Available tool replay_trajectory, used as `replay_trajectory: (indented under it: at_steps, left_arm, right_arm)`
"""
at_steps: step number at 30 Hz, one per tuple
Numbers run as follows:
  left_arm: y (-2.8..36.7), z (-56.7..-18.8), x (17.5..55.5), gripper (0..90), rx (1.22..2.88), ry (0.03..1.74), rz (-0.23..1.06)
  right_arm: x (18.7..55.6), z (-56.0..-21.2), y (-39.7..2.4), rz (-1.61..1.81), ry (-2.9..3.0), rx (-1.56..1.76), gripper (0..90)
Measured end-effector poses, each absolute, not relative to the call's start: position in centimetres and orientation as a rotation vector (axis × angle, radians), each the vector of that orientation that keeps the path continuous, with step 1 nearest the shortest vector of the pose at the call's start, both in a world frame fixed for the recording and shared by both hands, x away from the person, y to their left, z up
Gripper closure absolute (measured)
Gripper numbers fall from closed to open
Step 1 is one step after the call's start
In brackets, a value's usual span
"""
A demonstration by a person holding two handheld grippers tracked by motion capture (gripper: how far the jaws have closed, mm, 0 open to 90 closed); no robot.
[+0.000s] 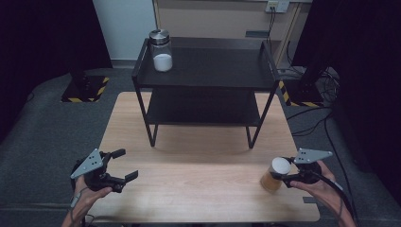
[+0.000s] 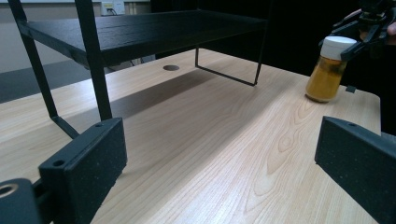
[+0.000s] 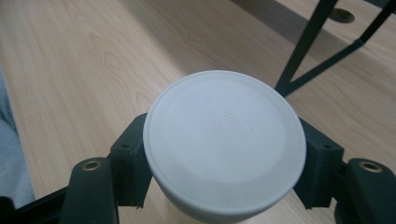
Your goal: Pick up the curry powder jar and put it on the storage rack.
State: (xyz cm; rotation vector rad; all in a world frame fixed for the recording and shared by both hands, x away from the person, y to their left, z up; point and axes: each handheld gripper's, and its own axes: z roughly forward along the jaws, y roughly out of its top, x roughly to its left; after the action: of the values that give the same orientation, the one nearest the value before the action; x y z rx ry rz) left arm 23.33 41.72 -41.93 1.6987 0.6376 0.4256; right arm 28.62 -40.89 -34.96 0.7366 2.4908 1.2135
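Observation:
An amber jar (image 1: 274,176) with a white lid (image 3: 224,140) stands near the table's right front corner. My right gripper (image 1: 283,176) is shut on it just under the lid, one jaw on each side. From the left gripper view the same jar (image 2: 327,70) appears far off at the upper right, with the other gripper (image 2: 369,23) clamped at its top. My left gripper (image 1: 124,165) hovers open over the table's left front, nothing between its jaws. A glass jar (image 1: 161,50) with white powder and a metal lid sits on the rack's top shelf, left side.
A black two-tier rack (image 1: 203,75) occupies the back half of the wooden table (image 1: 198,189). Its legs (image 3: 303,46) stand close beyond the held jar. Cables (image 1: 312,118) lie on the floor to the right.

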Motion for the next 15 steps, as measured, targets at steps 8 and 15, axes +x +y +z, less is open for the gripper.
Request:
replay_trajectory:
  at_steps: [8, 15]
  left_arm:
    - [41.6, -41.8, 23.3, 1.1, 1.706, 0.633, 0.428]
    - [41.7, -41.9, 23.3, 1.1, 1.699, 0.635, 0.427]
  right_arm:
    - [30.5, -30.6, -39.0, 1.25, 2.551, 0.625, 34.1]
    - [32.1, -26.6, -37.5, 1.282, 2.59, 0.552, 34.1]
